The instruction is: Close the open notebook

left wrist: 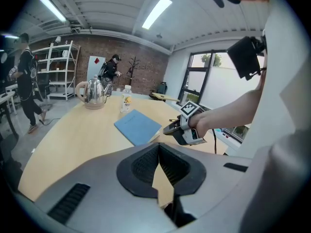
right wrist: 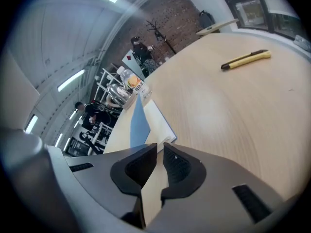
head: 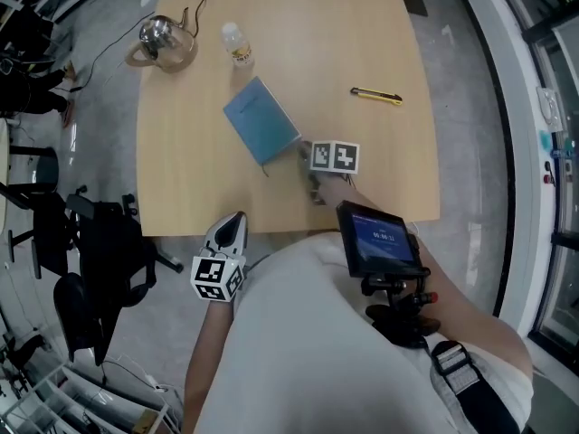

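Head view, reading left to right from the kettle (head: 160,37) at the far left corner of the table (head: 389,34): a small bottle (head: 237,43) stands just right of the kettle. The blue notebook (head: 261,120) lies right of the kettle and nearer the person, askew, cover side up. From where I stand it looks shut or all but shut. The right gripper view shows a band of white pages beside the blue cover, so I can't say the cover lies quite flat. It strikes me as a thin, light thing with a bendy cover, likely to skate over the smooth wood if shoved. I'd take the cover by its free long edge, away from the spine, or simply press down on top; which edge is the spine I can't make out. The left gripper (head: 235,220) hangs well this side of the kettle, at the table's near edge, its tongs pressed together on nothing. The right gripper (head: 304,149) sits farther right of the kettle, just beside the notebook's near corner, its tongs drawn all but together with nothing between them. Whether they touch the notebook is hidden under its marker cube. Farthest right of the kettle lies a yellow knife (head: 376,96), too small to be sure of. The person's body and a chest screen (head: 380,240) cover part of the table's near edge.
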Tool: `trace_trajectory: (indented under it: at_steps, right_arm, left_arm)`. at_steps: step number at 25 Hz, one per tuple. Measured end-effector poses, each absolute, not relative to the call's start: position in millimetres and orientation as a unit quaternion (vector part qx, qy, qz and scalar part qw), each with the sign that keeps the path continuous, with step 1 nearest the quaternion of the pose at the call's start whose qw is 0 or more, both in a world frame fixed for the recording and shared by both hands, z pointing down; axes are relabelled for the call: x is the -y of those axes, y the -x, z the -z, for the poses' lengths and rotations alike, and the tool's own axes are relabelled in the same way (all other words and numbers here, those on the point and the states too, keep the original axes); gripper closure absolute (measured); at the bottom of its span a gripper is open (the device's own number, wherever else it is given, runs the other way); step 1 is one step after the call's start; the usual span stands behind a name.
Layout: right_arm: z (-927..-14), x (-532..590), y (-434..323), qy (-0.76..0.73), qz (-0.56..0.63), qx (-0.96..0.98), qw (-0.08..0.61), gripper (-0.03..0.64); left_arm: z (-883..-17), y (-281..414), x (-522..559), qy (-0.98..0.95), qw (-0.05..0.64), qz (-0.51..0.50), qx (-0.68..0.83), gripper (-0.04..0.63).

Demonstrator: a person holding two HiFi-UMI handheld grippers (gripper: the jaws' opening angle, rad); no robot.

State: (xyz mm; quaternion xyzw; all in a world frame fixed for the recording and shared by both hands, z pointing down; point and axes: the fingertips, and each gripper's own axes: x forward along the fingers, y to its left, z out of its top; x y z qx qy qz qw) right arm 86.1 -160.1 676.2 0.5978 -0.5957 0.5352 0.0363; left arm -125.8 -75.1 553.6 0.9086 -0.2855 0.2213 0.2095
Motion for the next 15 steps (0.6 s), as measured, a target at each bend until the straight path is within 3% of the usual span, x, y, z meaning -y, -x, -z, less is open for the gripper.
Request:
trace_trajectory:
  at_steps: [10,15]
  right_arm:
    - [-592,103,-53,-0.565,-0.391,0.726,0.035,0.589]
    - [-558,74,-21,-0.551,-0.341,0.761,-0.001,0.589]
  left_arm:
    - [-552,131,81,-0.933,0.193,-0.189,0.237,0.589]
    - [-556,133,75,-0.941,0.190,-0.188,0.208,0.591]
